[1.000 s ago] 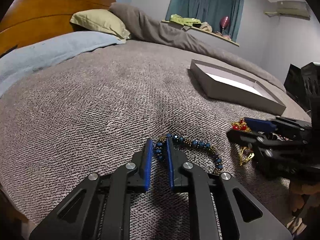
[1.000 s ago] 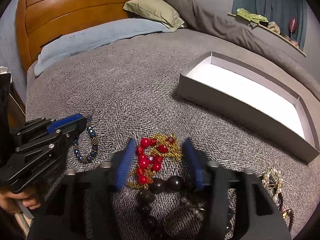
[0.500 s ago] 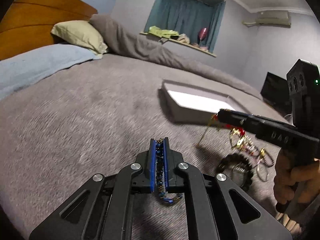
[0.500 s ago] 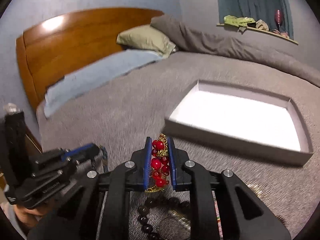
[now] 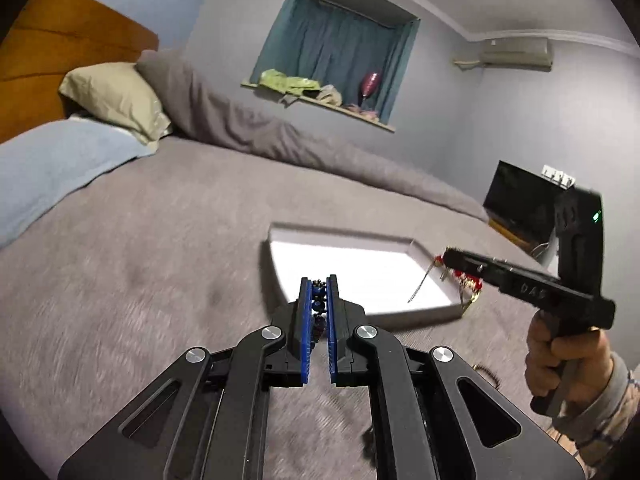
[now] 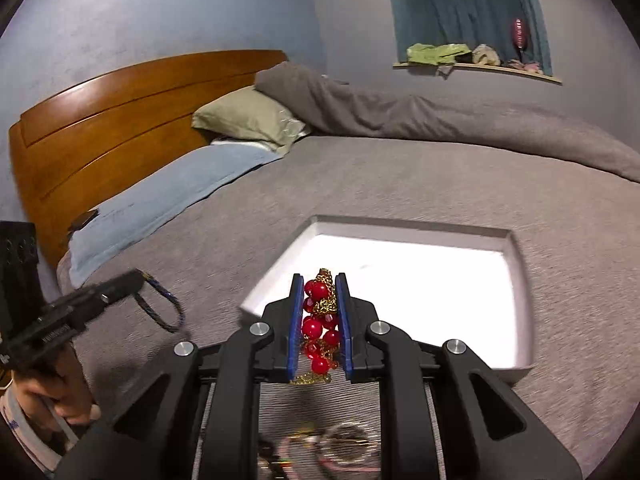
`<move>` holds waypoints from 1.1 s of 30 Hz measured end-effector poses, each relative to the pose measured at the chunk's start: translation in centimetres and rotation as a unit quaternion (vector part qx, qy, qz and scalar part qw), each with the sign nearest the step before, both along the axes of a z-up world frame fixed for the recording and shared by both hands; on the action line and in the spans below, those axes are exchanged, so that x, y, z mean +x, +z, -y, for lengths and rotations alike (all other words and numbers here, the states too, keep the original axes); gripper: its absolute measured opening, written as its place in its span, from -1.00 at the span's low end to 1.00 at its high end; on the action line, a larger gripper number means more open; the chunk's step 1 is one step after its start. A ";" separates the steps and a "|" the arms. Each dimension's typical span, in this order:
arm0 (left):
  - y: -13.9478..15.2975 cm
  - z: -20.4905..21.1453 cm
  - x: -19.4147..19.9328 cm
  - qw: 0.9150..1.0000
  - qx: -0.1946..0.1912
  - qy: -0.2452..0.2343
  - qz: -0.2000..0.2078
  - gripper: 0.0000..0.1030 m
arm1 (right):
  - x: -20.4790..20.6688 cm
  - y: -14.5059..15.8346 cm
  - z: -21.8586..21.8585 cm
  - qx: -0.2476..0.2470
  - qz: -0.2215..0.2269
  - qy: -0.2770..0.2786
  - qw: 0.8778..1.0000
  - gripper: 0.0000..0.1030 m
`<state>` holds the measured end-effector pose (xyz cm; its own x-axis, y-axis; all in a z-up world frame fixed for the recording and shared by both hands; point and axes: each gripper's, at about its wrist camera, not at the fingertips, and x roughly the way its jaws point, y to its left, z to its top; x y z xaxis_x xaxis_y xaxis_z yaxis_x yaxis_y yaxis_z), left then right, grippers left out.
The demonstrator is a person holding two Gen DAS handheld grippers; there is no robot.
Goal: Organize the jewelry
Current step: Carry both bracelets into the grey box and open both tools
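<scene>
My left gripper (image 5: pixel 319 284) is shut on a blue bead bracelet (image 5: pixel 319 300), held in the air above the grey bed, just short of the near edge of the shallow white-lined box (image 5: pixel 360 276). In the right wrist view the bracelet (image 6: pixel 162 304) hangs as a loop from the left gripper (image 6: pixel 136 278). My right gripper (image 6: pixel 320 280) is shut on a red bead and gold chain necklace (image 6: pixel 318 320), over the near edge of the box (image 6: pixel 400 272). In the left wrist view the right gripper (image 5: pixel 448 258) is at the box's right corner, its necklace (image 5: pixel 464 284) dangling.
Blurred loose jewelry (image 6: pixel 340 444) lies on the grey blanket (image 5: pixel 140 260) below my right gripper. A blue pillow (image 6: pixel 160 196), a green pillow (image 6: pixel 248 120) and a wooden headboard (image 6: pixel 100 132) are at the far left. A rolled grey duvet (image 6: pixel 440 120) lies along the far side.
Both grippers closed on their jewelry, lifted it off the blanket and moved toward the box; the box is now nearer in both views.
</scene>
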<state>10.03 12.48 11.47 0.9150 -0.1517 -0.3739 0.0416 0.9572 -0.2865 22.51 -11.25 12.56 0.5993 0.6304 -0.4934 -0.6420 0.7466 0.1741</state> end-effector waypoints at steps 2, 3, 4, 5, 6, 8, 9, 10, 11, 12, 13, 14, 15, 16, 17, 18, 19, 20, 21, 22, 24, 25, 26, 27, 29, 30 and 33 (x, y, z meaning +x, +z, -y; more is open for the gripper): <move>0.7 0.5 0.9 1.000 0.001 -0.006 0.002 -0.86 | 0.9 0.2 1.1 0.004 -0.004 -0.010 1.000 -0.70; 1.2 0.8 1.5 1.000 0.000 -0.015 0.002 -0.86 | 1.5 0.3 1.7 0.006 -0.006 -0.016 1.000 -0.70; 1.5 1.0 2.1 1.000 -0.004 -0.022 0.001 -0.86 | 2.0 0.4 2.3 0.009 -0.010 -0.021 1.000 -0.70; 1.6 1.1 2.5 1.000 -0.007 -0.027 0.001 -0.85 | 2.5 0.4 2.9 0.013 -0.015 -0.026 0.999 -0.70; 1.9 1.4 3.3 0.999 -0.014 -0.040 -0.001 -0.85 | 2.9 0.4 3.3 0.016 -0.019 -0.028 0.999 -0.70; 2.3 1.9 4.6 0.998 -0.024 -0.058 -0.005 -0.86 | 3.9 0.2 4.1 0.020 -0.031 -0.034 0.999 -0.70; 2.4 2.1 5.2 0.998 -0.026 -0.065 -0.007 -0.86 | 4.4 0.1 4.5 0.021 -0.037 -0.038 0.998 -0.70; 2.6 2.5 6.0 0.997 -0.028 -0.072 -0.009 -0.85 | 5.1 -0.2 5.0 0.021 -0.044 -0.044 0.998 -0.70; 2.7 2.8 6.8 0.996 -0.029 -0.079 -0.014 -0.85 | 5.7 -0.4 5.4 0.022 -0.049 -0.049 0.997 -0.70; 2.6 3.1 7.3 0.996 -0.030 -0.085 -0.018 -0.85 | 6.1 -0.6 5.8 0.022 -0.053 -0.052 0.997 -0.70; 2.5 3.5 8.2 0.995 -0.029 -0.090 -0.023 -0.85 | 6.5 -0.9 6.1 0.022 -0.058 -0.057 0.996 -0.70; 2.3 3.9 8.8 0.995 -0.026 -0.092 -0.028 -0.85 | 7.0 -1.2 6.3 0.022 -0.062 -0.061 0.996 -0.70; 2.0 4.2 9.4 0.995 -0.021 -0.095 -0.034 -0.85 | 7.5 -1.6 6.6 0.022 -0.068 -0.065 0.995 -0.70; 1.7 4.6 10.1 0.994 -0.016 -0.098 -0.041 -0.85 | 8.0 -2.0 6.6 0.020 -0.073 -0.067 0.995 -0.70; 1.3 4.9 10.7 0.994 -0.011 -0.098 -0.048 -0.85 | 8.5 -2.5 6.7 0.016 -0.079 -0.069 0.994 -0.70; 0.7 5.2 11.4 0.994 -0.006 -0.097 -0.057 -0.85 | 8.9 -2.9 6.5 0.013 -0.083 -0.070 0.994 -0.70; 0.1 5.3 12.0 0.993 -0.002 -0.095 -0.064 -0.85 | 9.4 -3.3 6.5 0.007 -0.088 -0.071 0.994 -0.70; -0.3 5.5 12.5 0.993 0.001 -0.093 -0.070 -0.85 | 9.8 -3.8 6.3 -0.001 -0.092 -0.072 0.993 -0.70; -1.1 5.6 13.2 0.993 0.006 -0.088 -0.081 -0.85 | 10.2 -4.3 6.1 -0.009 -0.094 -0.074 0.993 -0.70; -1.6 5.5 13.7 0.992 0.010 -0.084 -0.089 -0.85 | 10.4 -4.7 6.0 -0.016 -0.095 -0.075 0.993 -0.70; -2.8 5.3 14.5 0.991 0.014 -0.077 -0.105 -0.85 | 11.0 -5.6 5.9 -0.034 -0.100 -0.076 0.991 -0.70; -3.3 5.2 14.9 0.991 0.020 -0.071 -0.113 -0.85 | 11.4 -6.0 5.8 -0.043 -0.103 -0.076 0.991 -0.70; -3.8 5.1 15.2 0.990 0.024 -0.066 -0.121 -0.85 | 11.5 -6.2 5.7 -0.050 -0.104 -0.077 0.990 -0.70; -4.1 4.9 15.5 0.990 0.029 -0.061 -0.124 -0.85 | 11.8 -6.5 5.5 -0.063 -0.102 -0.080 0.990 -0.70; -4.6 4.7 15.5 0.989 0.034 -0.054 -0.132 -0.73 | 12.2 -6.8 5.4 -0.078 -0.099 -0.083 0.989 -0.68; -4.6 4.5 15.2 0.990 0.036 -0.049 -0.130 -0.64 | 12.2 -6.9 5.5 -0.082 -0.097 -0.082 0.989 -0.60; -4.0 4.2 13.8 0.992 0.037 -0.041 -0.113 -0.15 | 11.6 -6.4 5.8 -0.076 -0.086 -0.081 0.990 -0.24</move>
<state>23.81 8.24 7.50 0.7922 -0.1862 -0.5812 0.0629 0.9721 -0.2258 34.13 -17.09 6.19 0.5856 0.4443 -0.6780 -0.4828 0.8630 0.1486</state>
